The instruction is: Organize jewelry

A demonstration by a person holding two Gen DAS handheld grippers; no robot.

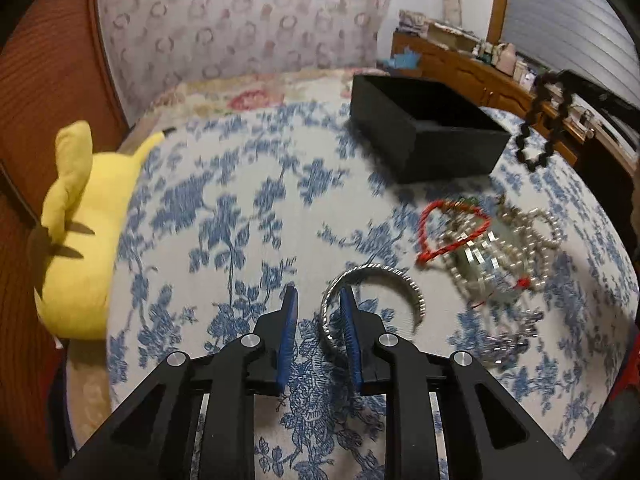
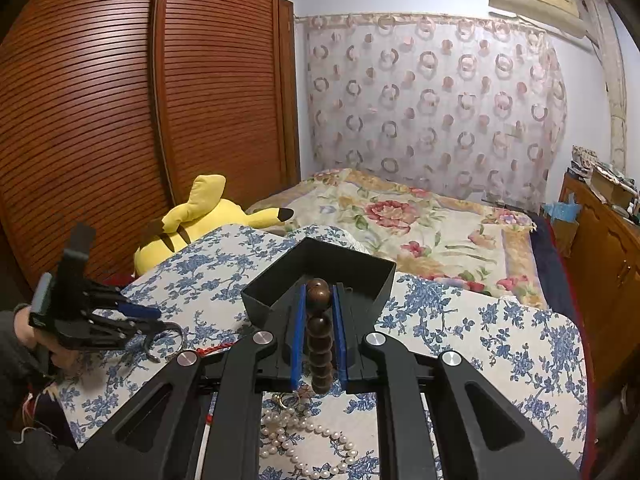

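The silver bangle (image 1: 372, 300) lay on the blue-flowered bed cover (image 1: 224, 216), at about one o'clock from the left gripper (image 1: 318, 312); it looked stiff, light and slippery, best pinched across its thin band. That gripper pointed steeply down, jaws narrowly parted, one astride the band, not pressing. The right gripper (image 2: 319, 336) clamped the brown bead bracelet (image 2: 319, 320) before the black box (image 2: 360, 276).

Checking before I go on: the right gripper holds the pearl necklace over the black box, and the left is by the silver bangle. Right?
Not quite. The right gripper holds the dark wooden beads, as the right wrist view shows; the pearl necklace lies on the cloth. It is over the black box, and the left gripper is by the silver bangle.
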